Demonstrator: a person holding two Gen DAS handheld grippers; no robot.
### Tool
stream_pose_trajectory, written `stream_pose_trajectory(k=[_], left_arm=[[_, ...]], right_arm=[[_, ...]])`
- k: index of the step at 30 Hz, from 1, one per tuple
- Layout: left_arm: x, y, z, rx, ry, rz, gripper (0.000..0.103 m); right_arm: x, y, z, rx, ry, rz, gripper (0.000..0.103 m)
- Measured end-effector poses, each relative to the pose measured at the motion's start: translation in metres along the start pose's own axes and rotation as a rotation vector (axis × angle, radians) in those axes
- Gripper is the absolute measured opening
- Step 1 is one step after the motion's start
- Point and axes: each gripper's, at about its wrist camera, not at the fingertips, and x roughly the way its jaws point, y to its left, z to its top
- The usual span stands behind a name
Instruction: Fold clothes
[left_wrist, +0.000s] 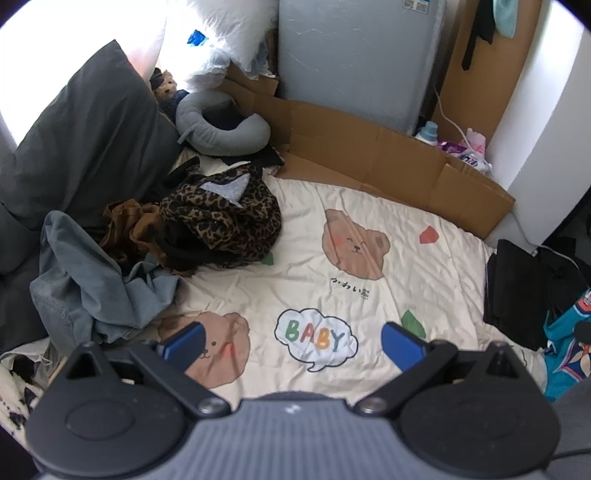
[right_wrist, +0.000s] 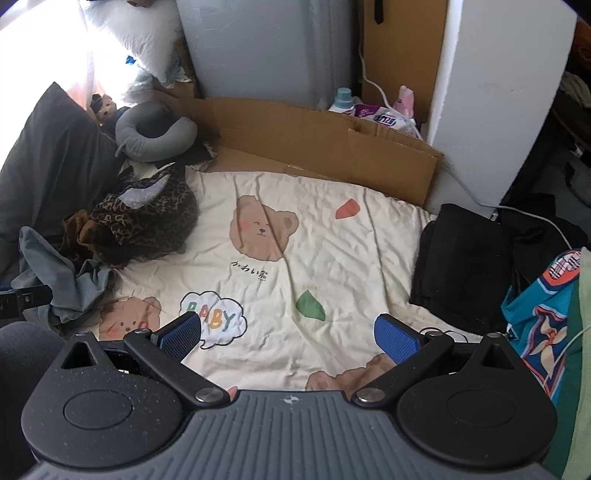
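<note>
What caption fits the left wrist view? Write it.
Open left gripper hovers over bear-print sheet, unfolded clothes pile at left.

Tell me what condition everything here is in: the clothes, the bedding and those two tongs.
Left tongs: open, empty, above the sheet.
Right tongs: open, empty.
Leopard-print garment: crumpled, unfolded.
Grey-blue denim garment: crumpled heap, unfolded.
Rust-brown cloth: bunched between those two.
Black garment: folded flat at the sheet's right edge.
Cream bear-print sheet: spread out, wrinkled.
Grey neck pillow: curled, lying beside the dark grey pillow.
</note>
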Motion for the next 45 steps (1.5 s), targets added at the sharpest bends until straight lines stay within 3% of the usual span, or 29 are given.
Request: stream_pose_trajectory(k=[20, 29, 34, 45], left_arm=[[0.002, 0.023, 0.012, -0.063, -0.007, 0.008, 0.102], [0.015, 0.042, 0.023, -0.108, -0.002, -0.040, 0.102], [0.021, 0.049, 0.032, -0.082, -0.013, -0.018, 0.101], [0.044, 0.078, 0.057, -0.080, -0.075, -0.003, 0.099]], right_arm=[[0.011, -0.005, 0.009, 0.034, 0.003, 0.015, 0.103], [0.022, -0.006, 0.028, 0.033, 0.018, 0.008, 0.103], [0.028, -0.002, 0.039, 0.016, 0.007, 0.001, 0.103], [0.049, 0.003, 0.065, 0.020, -0.034, 0.083, 0.103]])
